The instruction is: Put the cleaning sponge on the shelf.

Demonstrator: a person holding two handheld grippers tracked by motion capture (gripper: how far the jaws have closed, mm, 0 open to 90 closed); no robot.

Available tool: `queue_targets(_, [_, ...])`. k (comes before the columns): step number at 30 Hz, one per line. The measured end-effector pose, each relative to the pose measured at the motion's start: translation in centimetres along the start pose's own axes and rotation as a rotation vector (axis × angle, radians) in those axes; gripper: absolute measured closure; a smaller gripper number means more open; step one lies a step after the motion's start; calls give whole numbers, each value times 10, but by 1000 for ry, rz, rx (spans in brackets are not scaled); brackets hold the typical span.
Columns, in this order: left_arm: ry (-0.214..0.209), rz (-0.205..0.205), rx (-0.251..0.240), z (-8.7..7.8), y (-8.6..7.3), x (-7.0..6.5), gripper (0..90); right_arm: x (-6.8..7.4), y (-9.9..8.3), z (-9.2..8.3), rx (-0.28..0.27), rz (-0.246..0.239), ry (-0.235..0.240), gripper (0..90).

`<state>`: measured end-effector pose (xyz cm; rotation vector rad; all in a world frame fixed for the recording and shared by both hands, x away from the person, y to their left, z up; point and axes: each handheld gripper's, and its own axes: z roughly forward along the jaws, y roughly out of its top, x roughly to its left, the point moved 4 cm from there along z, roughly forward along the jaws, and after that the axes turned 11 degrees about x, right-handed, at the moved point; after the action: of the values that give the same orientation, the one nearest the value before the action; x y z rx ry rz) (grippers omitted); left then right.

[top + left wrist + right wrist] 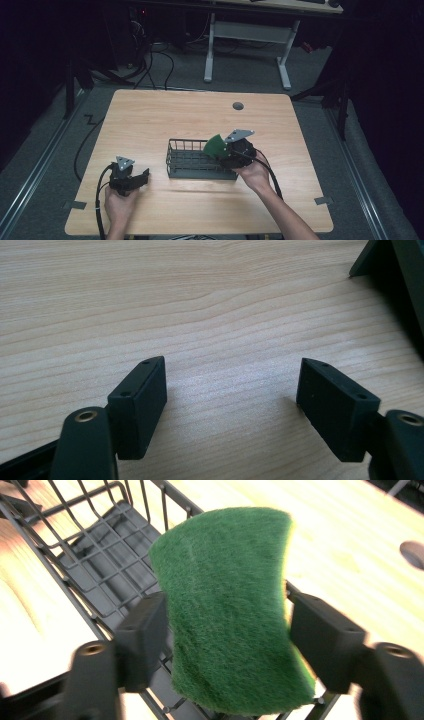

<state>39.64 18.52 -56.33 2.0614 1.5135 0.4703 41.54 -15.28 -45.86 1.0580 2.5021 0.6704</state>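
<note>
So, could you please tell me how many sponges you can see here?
1. A green sponge is pinched between the right gripper's jaws, over the right end of the wire basket. No other shows in the basket or on the table.

Blurry bits and blocked bits

The green scouring sponge (230,610) hides part of the black wire basket (100,565); the right hand-held gripper (227,630) looks smeared at the picture's bottom edge.

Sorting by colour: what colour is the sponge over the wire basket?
Dark green, with a thin yellow edge; the sponge shows best in the right gripper view.
</note>
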Motion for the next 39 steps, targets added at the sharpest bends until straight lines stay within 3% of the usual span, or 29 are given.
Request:
queue_targets(6, [-1,0,0,0,0,0,286,1,1,-2,-16,-21,8,481])
queue_targets(17, [-1,0,0,0,0,0,287,-4,3,8,-28,-4,29,502])
queue_targets(23, [3,3,2,0,0,0,287,-10,1,-6,-100,49,28,452])
queue_targets(30, [3,2,1,0,0,0,287,-21,-9,-20,-117,93,32,438])
queue_targets(39, [4,4,2,0,0,0,287,-43,-39,-37,-155,216,39,427])
